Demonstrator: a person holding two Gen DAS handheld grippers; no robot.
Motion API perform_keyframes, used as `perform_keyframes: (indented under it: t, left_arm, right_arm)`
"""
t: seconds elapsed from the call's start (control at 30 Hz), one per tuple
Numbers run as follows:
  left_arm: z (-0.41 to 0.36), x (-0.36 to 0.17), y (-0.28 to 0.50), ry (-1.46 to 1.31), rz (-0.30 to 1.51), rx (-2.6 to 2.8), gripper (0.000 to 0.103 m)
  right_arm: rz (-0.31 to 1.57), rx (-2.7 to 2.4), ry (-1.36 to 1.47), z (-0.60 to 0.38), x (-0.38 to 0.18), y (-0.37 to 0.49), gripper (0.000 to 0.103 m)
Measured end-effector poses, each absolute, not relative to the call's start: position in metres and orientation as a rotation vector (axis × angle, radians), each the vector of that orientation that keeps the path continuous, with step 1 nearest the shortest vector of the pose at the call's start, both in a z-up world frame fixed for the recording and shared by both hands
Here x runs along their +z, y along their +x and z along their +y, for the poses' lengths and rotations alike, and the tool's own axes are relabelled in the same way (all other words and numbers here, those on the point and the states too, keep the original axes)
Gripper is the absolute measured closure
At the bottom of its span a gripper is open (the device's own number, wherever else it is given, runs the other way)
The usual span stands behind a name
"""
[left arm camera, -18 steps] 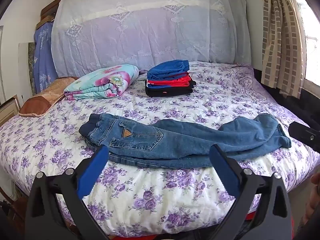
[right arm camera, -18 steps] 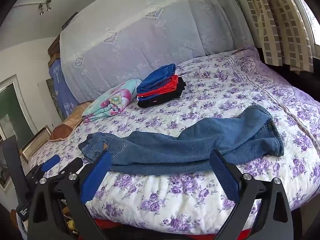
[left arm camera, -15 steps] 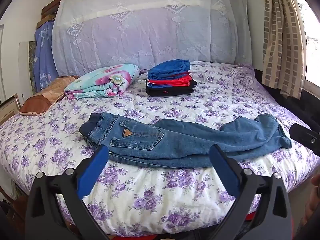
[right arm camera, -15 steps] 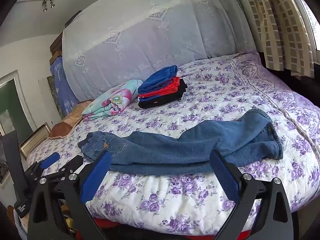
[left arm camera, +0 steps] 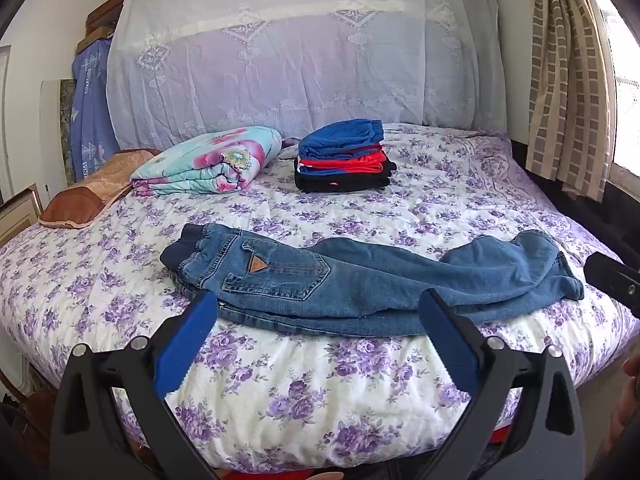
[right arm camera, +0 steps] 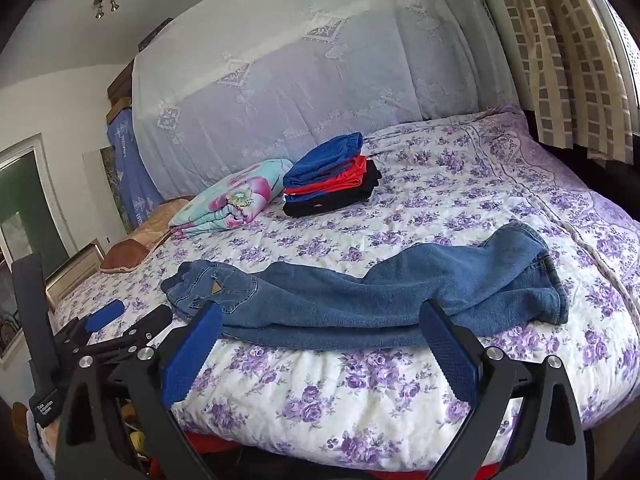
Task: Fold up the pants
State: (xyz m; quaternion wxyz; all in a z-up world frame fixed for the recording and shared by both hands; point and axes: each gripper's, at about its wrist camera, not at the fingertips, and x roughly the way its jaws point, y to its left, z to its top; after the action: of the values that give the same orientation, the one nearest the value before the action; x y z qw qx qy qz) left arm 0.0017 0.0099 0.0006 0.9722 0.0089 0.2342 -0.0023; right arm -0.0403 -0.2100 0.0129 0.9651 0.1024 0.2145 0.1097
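Both tools hang just off the near edge of the bed (left arm camera: 304, 400), and neither one is touching cloth. The left gripper (left arm camera: 318, 312) is spread wide, its blue pads (left arm camera: 182, 350) parted with nothing between them. The right gripper (right arm camera: 320, 322) is spread just as wide, nothing held there either.

The jeans (left arm camera: 360, 284) lie stretched across the floral bedspread close to that near edge, folded lengthwise so one leg sits on the other. The waistband (left arm camera: 182, 242) points to the left, a back pocket with a small tan triangle patch (left arm camera: 256, 266) facing up. The cuffs (right arm camera: 548, 276) end in a rumpled bunch toward the right side, by the curtain (left arm camera: 568, 80).

From the right-hand camera the left gripper shows low at the left, near the waistband end, while the right one faces the middle of the legs.

Farther back, well apart from the jeans, sits a neat stack of folded clothes (left arm camera: 344, 158), blue on top, red under it, black at the bottom. Just beside the stack lies a folded floral blanket (left arm camera: 208, 166), and a brown pillow (left arm camera: 88, 200) rests at the far left.
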Motion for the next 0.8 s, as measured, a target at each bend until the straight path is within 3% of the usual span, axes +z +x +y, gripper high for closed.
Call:
perform_keyframes:
  t: [0.8]
  left_arm:
    - [0.0112, -0.0023, 0.0021, 0.006, 0.481, 0.003, 0.005]
  right_arm:
    - [0.434, 0.228, 0.211, -0.2086, 0.0105, -0.0408, 0.004]
